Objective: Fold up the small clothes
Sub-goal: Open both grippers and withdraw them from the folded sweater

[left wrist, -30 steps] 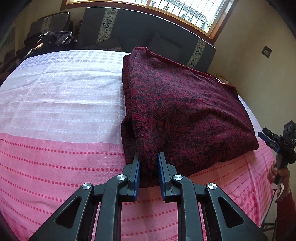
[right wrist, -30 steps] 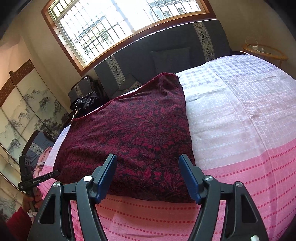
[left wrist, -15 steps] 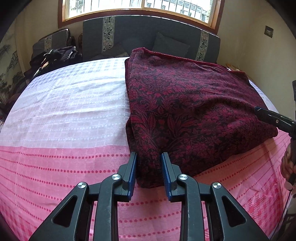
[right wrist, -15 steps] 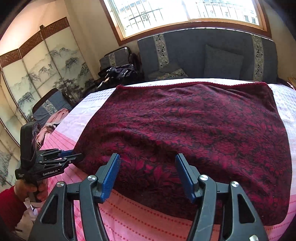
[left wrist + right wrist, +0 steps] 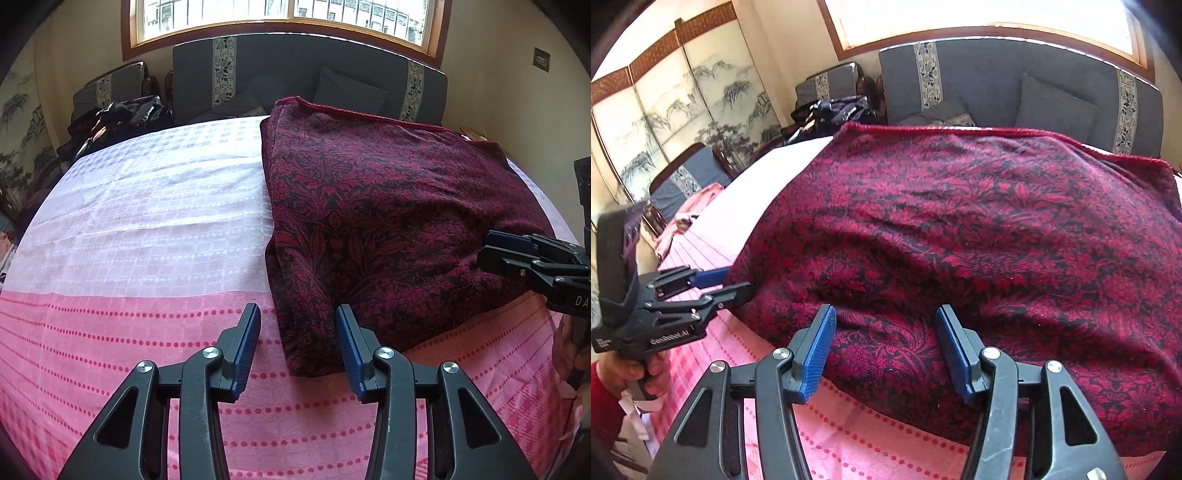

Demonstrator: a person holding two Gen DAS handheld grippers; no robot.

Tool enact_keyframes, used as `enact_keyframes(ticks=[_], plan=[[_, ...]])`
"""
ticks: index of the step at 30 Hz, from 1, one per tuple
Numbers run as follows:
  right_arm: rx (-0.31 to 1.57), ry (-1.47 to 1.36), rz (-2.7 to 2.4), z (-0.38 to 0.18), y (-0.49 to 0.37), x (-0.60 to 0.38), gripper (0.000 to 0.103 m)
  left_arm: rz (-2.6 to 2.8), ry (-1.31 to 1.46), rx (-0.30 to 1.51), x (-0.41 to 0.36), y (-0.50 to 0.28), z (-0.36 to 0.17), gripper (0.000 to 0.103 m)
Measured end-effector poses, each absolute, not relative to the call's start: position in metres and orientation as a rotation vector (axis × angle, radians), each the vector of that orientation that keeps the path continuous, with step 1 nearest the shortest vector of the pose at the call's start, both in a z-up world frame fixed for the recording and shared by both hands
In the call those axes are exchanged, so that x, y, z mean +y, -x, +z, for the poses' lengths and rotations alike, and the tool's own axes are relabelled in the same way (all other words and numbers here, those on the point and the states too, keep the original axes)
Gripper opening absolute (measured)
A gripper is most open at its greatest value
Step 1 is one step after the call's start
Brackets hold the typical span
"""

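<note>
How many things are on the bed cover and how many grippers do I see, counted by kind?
Dark red patterned cloth, folded, lying on the pink and white bed cover: 1
Grippers, the left gripper and the right gripper, both with open jaws at the cloth's near edge: 2
Total: 3

Right gripper (image 5: 886, 328) fingers closing, apart over folded maroon cloth (image 5: 979, 236) edge; left gripper (image 5: 729, 284) at corner.
</note>
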State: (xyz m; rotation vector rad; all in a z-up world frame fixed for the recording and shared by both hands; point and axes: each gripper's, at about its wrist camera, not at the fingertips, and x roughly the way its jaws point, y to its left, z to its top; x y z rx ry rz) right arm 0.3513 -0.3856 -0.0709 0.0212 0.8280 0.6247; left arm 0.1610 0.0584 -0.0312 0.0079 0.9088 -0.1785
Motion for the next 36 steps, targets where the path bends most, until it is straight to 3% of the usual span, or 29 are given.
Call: enact_keyframes(ticks=[6,13,16,19,23,30,36], plan=[[0.71,-0.104,0.457,-0.044,-0.348,-0.444,0.053,-0.156,-0.067,0.896,0.053,-0.158,-0.028,0.048],[0.764,-0.14,0.19,-0.058,-0.382,-0.53,0.055,-0.138,-0.113,0.892,0.049,-0.156,-0.025,0.048],[0.827,-0.124,0.193,-0.077,-0.39,-0.54,0.053,-0.131,-0.132,0.893,0.046,-0.156,-0.025,0.048],[0.824,-0.04,0.202,-0.077,-0.389,-0.53,0.058,-0.125,-0.156,0.895,0.044,-0.157,-0.022,0.049],[0.739,-0.131,0.215,-0.07,-0.383,-0.539,0.058,-0.123,-0.185,0.879,0.043,-0.155,-0.012,0.049],[0.65,-0.206,0.241,-0.072,-0.362,-0.548,0.058,-0.324,0.056,0.893,0.072,-0.174,0.013,0.052],[0.654,-0.208,0.246,-0.07,-0.362,-0.546,0.058,-0.464,0.198,0.962,0.097,-0.231,0.003,0.052]])
